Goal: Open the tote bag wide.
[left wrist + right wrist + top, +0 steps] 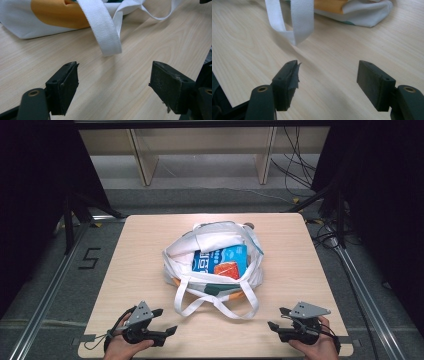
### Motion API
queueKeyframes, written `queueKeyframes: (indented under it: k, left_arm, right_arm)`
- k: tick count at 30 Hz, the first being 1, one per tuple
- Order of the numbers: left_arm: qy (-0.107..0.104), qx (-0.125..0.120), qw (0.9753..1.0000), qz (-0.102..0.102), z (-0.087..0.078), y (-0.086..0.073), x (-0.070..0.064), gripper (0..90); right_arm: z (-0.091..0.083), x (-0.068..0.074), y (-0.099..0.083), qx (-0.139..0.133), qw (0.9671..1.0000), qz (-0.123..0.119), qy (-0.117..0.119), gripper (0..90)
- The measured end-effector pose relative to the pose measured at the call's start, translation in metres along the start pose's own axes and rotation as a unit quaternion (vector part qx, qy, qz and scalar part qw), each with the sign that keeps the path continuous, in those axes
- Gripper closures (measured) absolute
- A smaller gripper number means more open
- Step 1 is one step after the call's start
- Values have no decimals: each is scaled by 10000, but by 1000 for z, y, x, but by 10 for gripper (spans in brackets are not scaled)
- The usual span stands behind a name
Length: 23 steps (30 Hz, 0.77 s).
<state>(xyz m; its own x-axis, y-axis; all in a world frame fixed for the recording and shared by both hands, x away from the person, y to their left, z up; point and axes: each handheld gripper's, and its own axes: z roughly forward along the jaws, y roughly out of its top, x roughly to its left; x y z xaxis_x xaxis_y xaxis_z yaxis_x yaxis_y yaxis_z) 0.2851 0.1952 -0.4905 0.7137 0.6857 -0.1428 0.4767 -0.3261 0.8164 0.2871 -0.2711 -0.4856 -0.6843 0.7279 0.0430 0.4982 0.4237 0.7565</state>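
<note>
One white bag [212,262] lies at the middle of the bench [140,245], mouth open, with one blue packet [220,259] showing inside. Its two straps [215,302] trail from the bag toward the near edge. Two grippers sit nearer than the bag — the left gripper [162,321] off its left side, the right gripper [277,318] off its right. Both have their jaws spread wide, holding nothing, well apart from the bag.

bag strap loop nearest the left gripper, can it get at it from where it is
Probably yes: the left gripper is open, the white strap lies just ahead on bare table, and nothing stands between them.
</note>
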Motion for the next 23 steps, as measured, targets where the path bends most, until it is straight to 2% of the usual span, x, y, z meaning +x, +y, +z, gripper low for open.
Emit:
queueKeyframes:
  k: [2,3,5,6,7,9,12,13,14,17,23]
  left_arm:
    - [50,26,10000,70,0,0,1,221]
    - [1,-11,10000,-74,1,-1,-1,221]
    - [4,11,10000,-63,1,-1,0,221]
    - [15,26,10000,27,1,-1,1,221]
    - [34,52,9999,80,0,-1,2,221]
    - [51,53,10000,51,0,-1,1,221]
    - [55,22,10000,37,1,-1,1,220]
    - [53,27,10000,54,1,-2,2,220]
    - [56,55,10000,52,1,-1,1,220]
    - [56,24,10000,29,1,-1,1,220]
    - [44,19,10000,47,1,-2,2,218]
  right_arm:
    - [-1,0,-1,-12,10000,-89,15,346]
    - [-1,0,-1,-53,9999,-97,1,346]
    - [-1,3,-2,2,10000,-5,47,347]
    - [-1,2,-2,-32,9999,-113,53,346]
    - [-1,2,-2,-56,9999,-124,26,346]
    - [-1,2,-3,-40,9999,-129,-8,346]
    - [0,1,-3,27,9998,-122,126,345]
    - [0,2,-3,7,10000,-85,29,345]
    - [0,4,-3,24,10000,23,47,344]
    - [0,1,-3,-20,9999,-101,17,343]
    - [0,1,-3,-32,10000,-90,4,340]
